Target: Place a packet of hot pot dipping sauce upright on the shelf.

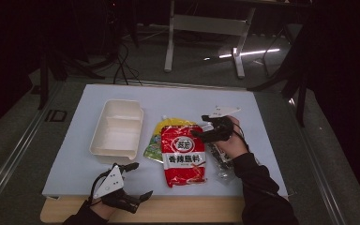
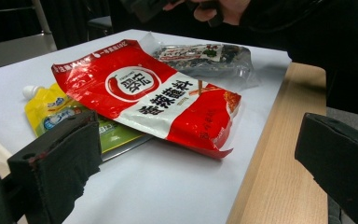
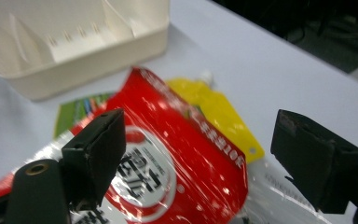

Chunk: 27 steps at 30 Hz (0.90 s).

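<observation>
- The red pouch (image 1: 183, 154) lies mid-table, overlapping the yellow spout pouch (image 1: 161, 138); a clear seaweed bag (image 1: 219, 159) touches its right edge.
- Right gripper (image 1: 198, 134) hovers, jaws spread, over its top right corner.
- Left gripper (image 1: 138, 180), spread and holding nothing, sits at the near edge.
- A white tray (image 1: 117, 126) stands left.

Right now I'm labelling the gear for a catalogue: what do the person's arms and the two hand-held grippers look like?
Both are black. The left hand-held gripper carries a grey three-cornered plate with small dark dots on top; the right hand-held gripper has a similar pale plate. Each ends in two blocky black jaws with matte, slightly worn pads. The person wears dark long sleeves reaching the wrists.
</observation>
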Tool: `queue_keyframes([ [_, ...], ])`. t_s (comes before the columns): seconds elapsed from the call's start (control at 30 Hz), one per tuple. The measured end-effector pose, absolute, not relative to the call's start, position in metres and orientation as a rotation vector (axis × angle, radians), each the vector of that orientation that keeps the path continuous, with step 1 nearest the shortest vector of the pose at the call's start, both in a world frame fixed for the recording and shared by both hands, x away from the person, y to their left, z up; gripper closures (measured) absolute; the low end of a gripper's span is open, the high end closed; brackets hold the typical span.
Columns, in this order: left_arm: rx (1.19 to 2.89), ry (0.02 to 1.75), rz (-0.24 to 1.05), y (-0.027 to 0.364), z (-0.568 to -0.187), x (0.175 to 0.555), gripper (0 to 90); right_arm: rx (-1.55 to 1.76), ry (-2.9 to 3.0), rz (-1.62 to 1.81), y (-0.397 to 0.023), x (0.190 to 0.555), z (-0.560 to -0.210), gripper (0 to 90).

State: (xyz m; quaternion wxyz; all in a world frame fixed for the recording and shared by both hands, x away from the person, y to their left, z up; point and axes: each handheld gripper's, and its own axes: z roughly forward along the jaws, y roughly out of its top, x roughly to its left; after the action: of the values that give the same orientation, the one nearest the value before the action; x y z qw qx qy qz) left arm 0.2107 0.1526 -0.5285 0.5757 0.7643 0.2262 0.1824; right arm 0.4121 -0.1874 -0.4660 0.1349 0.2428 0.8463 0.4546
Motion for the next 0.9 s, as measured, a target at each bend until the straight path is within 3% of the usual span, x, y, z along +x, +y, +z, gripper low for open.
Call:
queue_keyframes([
  [0.7, 1.800, 0.529, 0.442, 0.152, -0.529, 0.210, 1.5, 0.836, 2.605, 1.207, -0.181, 0.448, -0.505, 19.3],
  [0.8, 1.799, 0.527, 0.441, 0.152, -0.529, 0.210, 1.5, 0.841, 2.630, 1.191, -0.180, 0.450, -0.509, 22.2],
  [0.9, 1.802, 0.529, 0.437, 0.152, -0.530, 0.210, 1.5, 0.844, 2.655, 1.176, -0.179, 0.450, -0.510, 30.6],
])
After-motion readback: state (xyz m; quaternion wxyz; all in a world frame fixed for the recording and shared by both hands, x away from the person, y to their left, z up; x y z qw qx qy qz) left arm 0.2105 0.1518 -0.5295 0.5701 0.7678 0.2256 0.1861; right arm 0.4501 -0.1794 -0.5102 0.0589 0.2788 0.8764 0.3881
